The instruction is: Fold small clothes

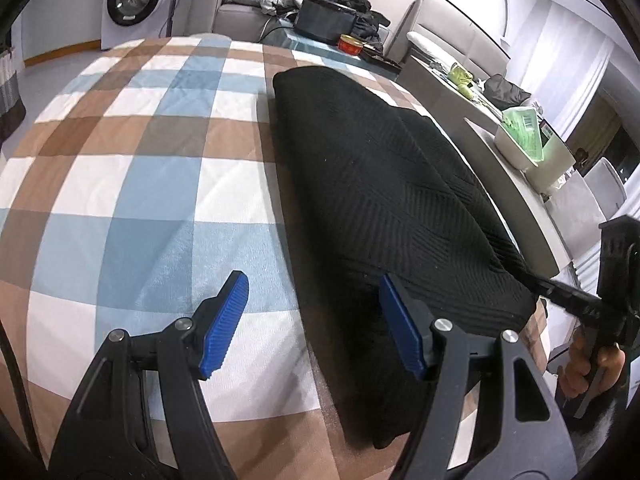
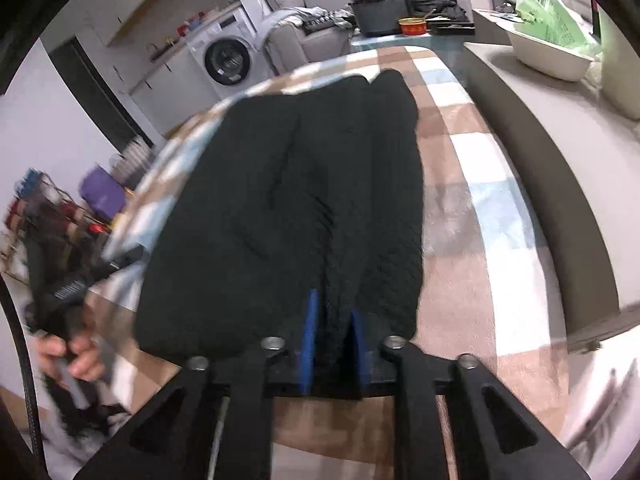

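A black knitted garment point(image 1: 384, 184) lies folded lengthwise on a checked blue, brown and white cloth point(image 1: 132, 184). My left gripper point(image 1: 314, 324) is open just above the cloth, with its right pad over the garment's near left edge and nothing between the pads. The right gripper shows at the right edge of this view point(image 1: 576, 300), reaching to the garment's near right corner. In the right wrist view the right gripper point(image 2: 334, 340) is shut on the near hem of the black garment point(image 2: 304, 200). That view is motion-blurred.
A grey ledge point(image 1: 516, 196) runs along the right of the cloth and holds a white tub with a green packet point(image 1: 524, 140). A red tin point(image 1: 351, 44), a dark box point(image 1: 326, 20) and dark clothes lie beyond the far edge. A washing machine point(image 1: 134, 0) stands far left.
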A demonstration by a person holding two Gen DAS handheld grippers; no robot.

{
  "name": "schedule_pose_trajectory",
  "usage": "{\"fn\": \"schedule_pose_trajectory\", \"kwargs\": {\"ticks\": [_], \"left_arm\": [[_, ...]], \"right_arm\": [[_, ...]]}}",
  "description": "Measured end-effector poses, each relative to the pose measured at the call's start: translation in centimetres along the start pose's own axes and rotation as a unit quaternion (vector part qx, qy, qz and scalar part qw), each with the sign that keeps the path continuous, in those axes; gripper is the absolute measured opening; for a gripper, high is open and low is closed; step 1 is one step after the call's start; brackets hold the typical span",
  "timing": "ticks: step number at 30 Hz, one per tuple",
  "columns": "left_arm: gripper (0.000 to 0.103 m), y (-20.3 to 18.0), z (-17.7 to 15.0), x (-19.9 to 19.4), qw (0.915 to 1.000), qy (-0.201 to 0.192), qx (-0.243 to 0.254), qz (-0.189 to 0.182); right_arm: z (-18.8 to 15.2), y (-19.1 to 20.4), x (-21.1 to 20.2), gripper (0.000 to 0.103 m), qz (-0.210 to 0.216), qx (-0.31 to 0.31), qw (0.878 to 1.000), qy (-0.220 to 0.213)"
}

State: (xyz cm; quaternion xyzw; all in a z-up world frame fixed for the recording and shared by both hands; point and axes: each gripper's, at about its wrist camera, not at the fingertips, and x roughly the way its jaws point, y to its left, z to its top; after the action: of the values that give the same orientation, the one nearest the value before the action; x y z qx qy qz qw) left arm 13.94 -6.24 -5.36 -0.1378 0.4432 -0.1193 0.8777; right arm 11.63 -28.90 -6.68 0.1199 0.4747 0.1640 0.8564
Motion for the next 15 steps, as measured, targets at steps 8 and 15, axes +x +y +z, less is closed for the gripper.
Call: {"fn": "schedule_pose_trajectory", "kwargs": {"ticks": [8, 15], "left_arm": [[0.065, -0.7, -0.2, 0.6, 1.0, 0.004, 0.007, -0.001], [0.065, -0.5, -0.2, 0.3, 1.0, 0.0, 0.0, -0.002]], "right_arm": [[2.3, 0.2, 3.1, 0.024, 0.014, 0.0, 1.0, 0.01], [3.6, 1.9, -1.2, 0.004, 0.006, -0.021, 0.997, -0.071]]}}
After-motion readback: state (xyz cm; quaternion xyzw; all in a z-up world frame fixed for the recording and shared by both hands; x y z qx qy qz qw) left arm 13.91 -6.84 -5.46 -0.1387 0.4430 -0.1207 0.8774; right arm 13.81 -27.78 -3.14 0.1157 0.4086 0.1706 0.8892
